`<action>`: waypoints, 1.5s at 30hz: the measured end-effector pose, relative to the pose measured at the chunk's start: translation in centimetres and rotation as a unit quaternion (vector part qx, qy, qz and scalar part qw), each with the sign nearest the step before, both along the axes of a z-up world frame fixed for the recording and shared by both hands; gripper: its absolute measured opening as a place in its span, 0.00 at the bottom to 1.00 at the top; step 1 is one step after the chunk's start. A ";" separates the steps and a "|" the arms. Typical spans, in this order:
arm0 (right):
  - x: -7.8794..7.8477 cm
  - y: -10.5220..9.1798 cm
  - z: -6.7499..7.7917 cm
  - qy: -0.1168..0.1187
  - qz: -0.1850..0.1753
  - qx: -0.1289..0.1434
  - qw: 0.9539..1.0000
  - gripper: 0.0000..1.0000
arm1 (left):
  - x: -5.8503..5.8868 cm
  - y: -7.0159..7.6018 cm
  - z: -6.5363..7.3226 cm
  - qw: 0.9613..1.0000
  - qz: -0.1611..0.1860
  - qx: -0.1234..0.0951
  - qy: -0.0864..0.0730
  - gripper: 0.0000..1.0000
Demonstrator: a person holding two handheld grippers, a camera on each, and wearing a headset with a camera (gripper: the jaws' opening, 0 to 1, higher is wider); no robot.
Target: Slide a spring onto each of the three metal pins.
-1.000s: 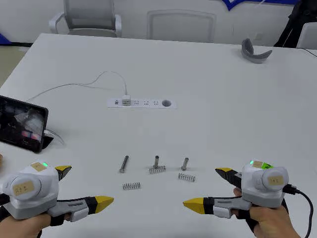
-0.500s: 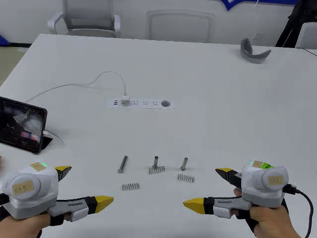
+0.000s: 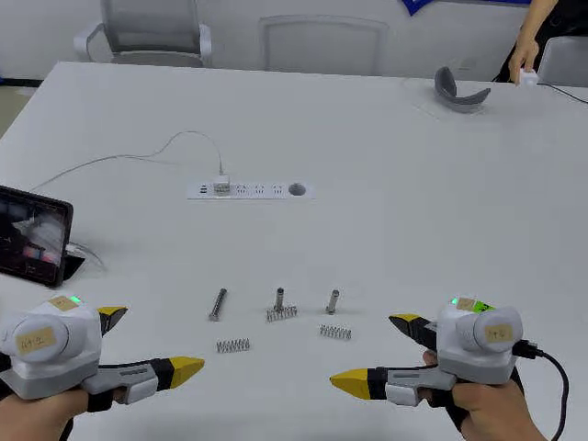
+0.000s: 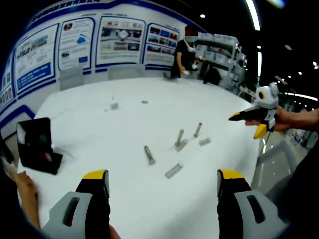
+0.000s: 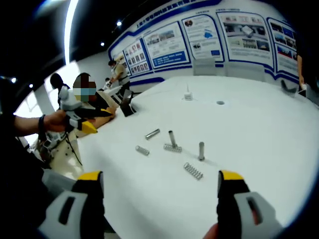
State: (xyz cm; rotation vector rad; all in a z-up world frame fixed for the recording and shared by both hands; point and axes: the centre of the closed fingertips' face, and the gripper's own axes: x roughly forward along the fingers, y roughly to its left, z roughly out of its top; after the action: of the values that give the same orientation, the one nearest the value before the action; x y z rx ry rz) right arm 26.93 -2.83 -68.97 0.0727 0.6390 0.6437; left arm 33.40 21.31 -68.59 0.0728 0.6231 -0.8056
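Three metal pins sit on the white table point(image 3: 413, 211). The left pin point(image 3: 217, 303) lies flat, while the middle pin point(image 3: 279, 299) and the right pin point(image 3: 333, 301) stand upright. One spring point(image 3: 233, 345) lies near the left pin, a second spring point(image 3: 281, 314) rests at the middle pin's foot, and a third spring point(image 3: 335, 332) is in front of the right pin. My left gripper point(image 3: 152, 342) is open at the near left. My right gripper point(image 3: 372, 352) is open at the near right. Both hold nothing. The same pins point(image 4: 179, 137) point(image 5: 172, 138) lie ahead of each gripper.
A white power strip point(image 3: 250, 190) with a cable lies beyond the pins. A tablet point(image 3: 32, 234) stands at the left edge. At the far right a grey curved object point(image 3: 459, 92) rests near a person's hand point(image 3: 525, 64). Chairs point(image 3: 152, 32) line the far side.
The head camera has shifted, so the whole scene sits a little lower and to the left. A person's hand has come in at the far right. Pins, springs and grippers stay put.
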 end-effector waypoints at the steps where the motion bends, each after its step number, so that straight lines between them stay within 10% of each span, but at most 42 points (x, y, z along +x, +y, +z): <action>1: 0.0 -0.1 0.0 -0.001 -0.001 0.000 1.000 0.97 | 0.1 -0.2 0.0 1.000 0.000 -0.002 0.002 0.90; 45: -1.0 -0.7 -0.1 0.012 -0.010 -0.005 1.000 0.94 | 5.8 -4.7 -3.1 0.999 -0.017 0.004 0.029 0.73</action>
State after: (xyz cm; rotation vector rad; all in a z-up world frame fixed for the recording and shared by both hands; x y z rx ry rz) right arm 25.88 -3.52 -69.08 0.0777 0.6630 0.6205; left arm 39.24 16.60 -71.72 0.0666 0.6818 -0.8399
